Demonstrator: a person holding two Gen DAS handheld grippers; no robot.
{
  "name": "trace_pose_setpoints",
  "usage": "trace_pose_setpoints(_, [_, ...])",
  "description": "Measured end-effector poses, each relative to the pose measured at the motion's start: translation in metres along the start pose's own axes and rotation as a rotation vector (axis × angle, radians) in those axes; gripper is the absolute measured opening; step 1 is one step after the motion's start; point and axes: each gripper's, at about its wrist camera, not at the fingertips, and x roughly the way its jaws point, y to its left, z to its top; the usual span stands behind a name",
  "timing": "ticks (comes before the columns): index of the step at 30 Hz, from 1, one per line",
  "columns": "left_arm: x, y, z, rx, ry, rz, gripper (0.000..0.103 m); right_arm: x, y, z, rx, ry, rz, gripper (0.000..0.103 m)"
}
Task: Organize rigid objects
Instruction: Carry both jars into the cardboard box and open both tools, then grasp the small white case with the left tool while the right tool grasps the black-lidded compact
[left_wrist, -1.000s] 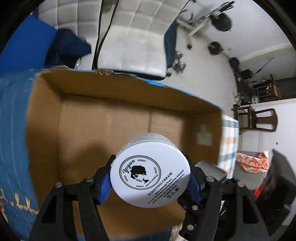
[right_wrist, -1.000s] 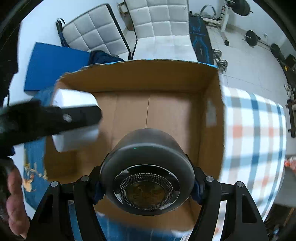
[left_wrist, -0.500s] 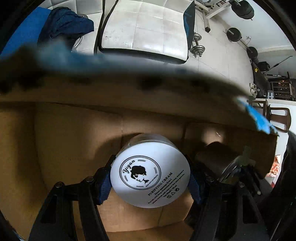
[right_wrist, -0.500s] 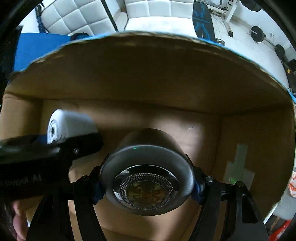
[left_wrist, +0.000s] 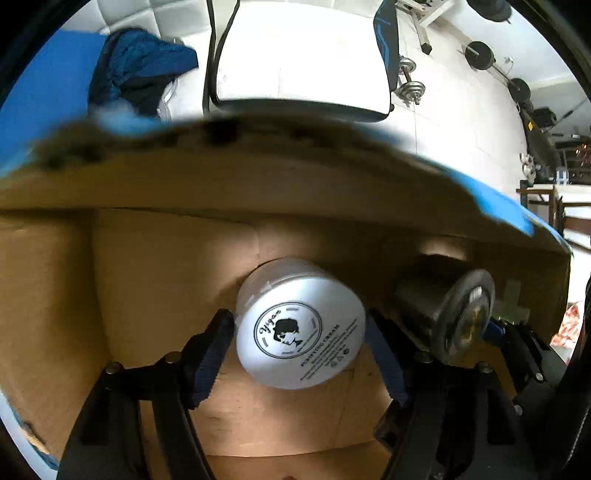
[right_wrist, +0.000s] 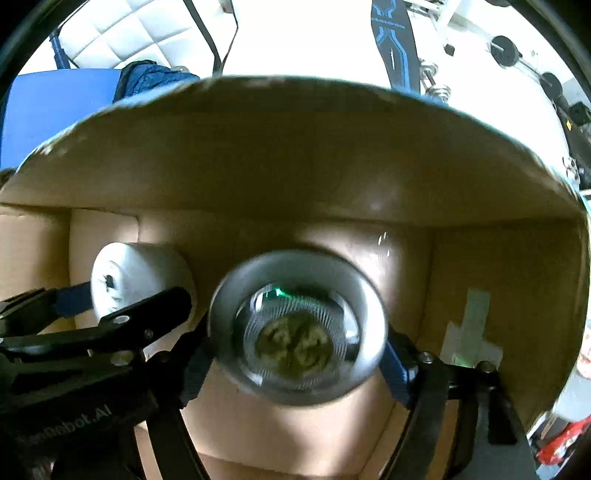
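Both grippers are down inside a cardboard box (left_wrist: 155, 280). A white cream jar (left_wrist: 300, 328) with a black round label lies on the box floor between my left gripper's (left_wrist: 300, 343) spread fingers, with a gap on each side. It also shows in the right wrist view (right_wrist: 136, 277). A dark grey jar with a gold emblem on its lid (right_wrist: 297, 328) sits between my right gripper's (right_wrist: 295, 354) blue pads, which stand slightly apart from it. This jar shows at the right in the left wrist view (left_wrist: 447, 314). The two jars lie side by side.
The box's far wall (right_wrist: 295, 155) rises close ahead, its rim edged in blue tape. Beyond it stand white padded chairs (left_wrist: 303, 55), a blue mat (right_wrist: 55, 107) with dark cloth (left_wrist: 140, 74), and dumbbells (left_wrist: 410, 85) on the floor. A taped patch (right_wrist: 469, 332) marks the right wall.
Both grippers went lower and deeper into the box. The left fingers opened off the white jar, which now rests on the floor. The right fingers loosened around the dark jar.
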Motion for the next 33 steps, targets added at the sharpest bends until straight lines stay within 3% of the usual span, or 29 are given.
trace_pose_setpoints(3, [-0.015, -0.001, -0.009, 0.018, -0.023, 0.009, 0.086, -0.011, 0.005, -0.018, 0.026, -0.005, 0.038, 0.093])
trace_pose_setpoints(6, [-0.031, -0.001, -0.026, 0.032, -0.042, 0.01, 0.089, -0.023, 0.009, -0.028, 0.044, -0.027, 0.053, 0.103])
trace_pose_setpoints(9, [-0.043, -0.008, -0.043, 0.032, -0.064, 0.009, 0.09, -0.042, 0.013, -0.046, 0.058, -0.055, 0.051, 0.103])
trace_pose_setpoints(18, [-0.108, -0.013, -0.132, 0.064, -0.265, 0.073, 0.09, -0.092, 0.012, -0.127, 0.102, -0.163, 0.031, 0.103])
trace_pose_setpoints(23, [-0.135, -0.011, -0.173, 0.091, -0.367, 0.1, 0.09, -0.106, 0.003, -0.177, 0.136, -0.182, 0.076, 0.103])
trace_pose_setpoints(27, [-0.144, -0.013, -0.204, 0.115, -0.412, 0.092, 0.09, -0.134, 0.004, -0.222, 0.097, -0.286, -0.001, 0.103])
trace_pose_setpoints(33, [-0.161, -0.018, -0.254, 0.159, -0.451, 0.074, 0.09, -0.171, 0.001, -0.273, 0.105, -0.356, 0.03, 0.103])
